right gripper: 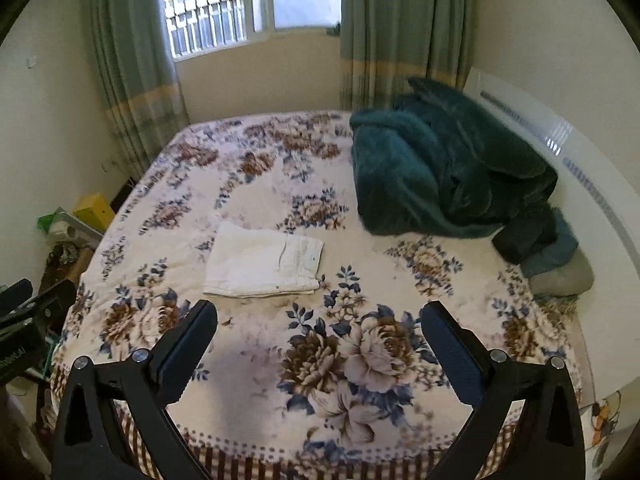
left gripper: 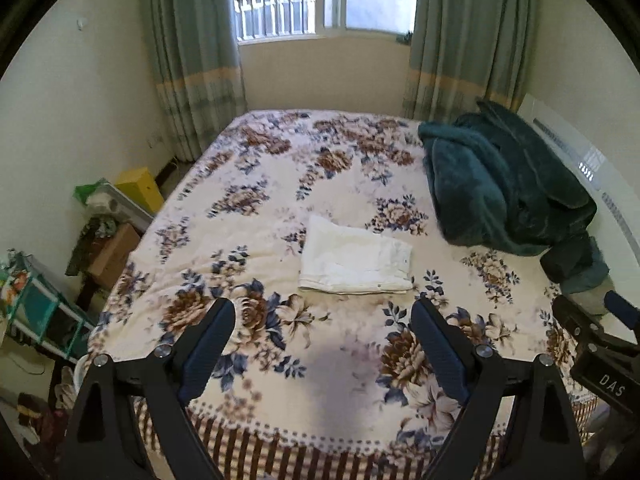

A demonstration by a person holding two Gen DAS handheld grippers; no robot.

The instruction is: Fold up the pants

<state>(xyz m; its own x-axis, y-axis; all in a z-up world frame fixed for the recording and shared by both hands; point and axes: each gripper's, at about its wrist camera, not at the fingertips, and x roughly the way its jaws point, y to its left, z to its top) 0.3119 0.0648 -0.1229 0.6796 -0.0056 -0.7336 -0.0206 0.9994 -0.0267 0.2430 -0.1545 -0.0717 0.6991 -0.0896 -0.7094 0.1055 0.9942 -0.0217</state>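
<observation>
White pants lie folded into a flat rectangle in the middle of the floral bedspread; they also show in the right wrist view. My left gripper is open and empty, held above the bed's near part, short of the pants. My right gripper is open and empty, to the right of the left one and also short of the pants. The right gripper's body shows at the right edge of the left wrist view.
A dark teal fleece blanket is heaped at the bed's right side against a white headboard. A grey pillow lies below it. Boxes and clutter stand on the floor left of the bed. Curtains and a window are behind.
</observation>
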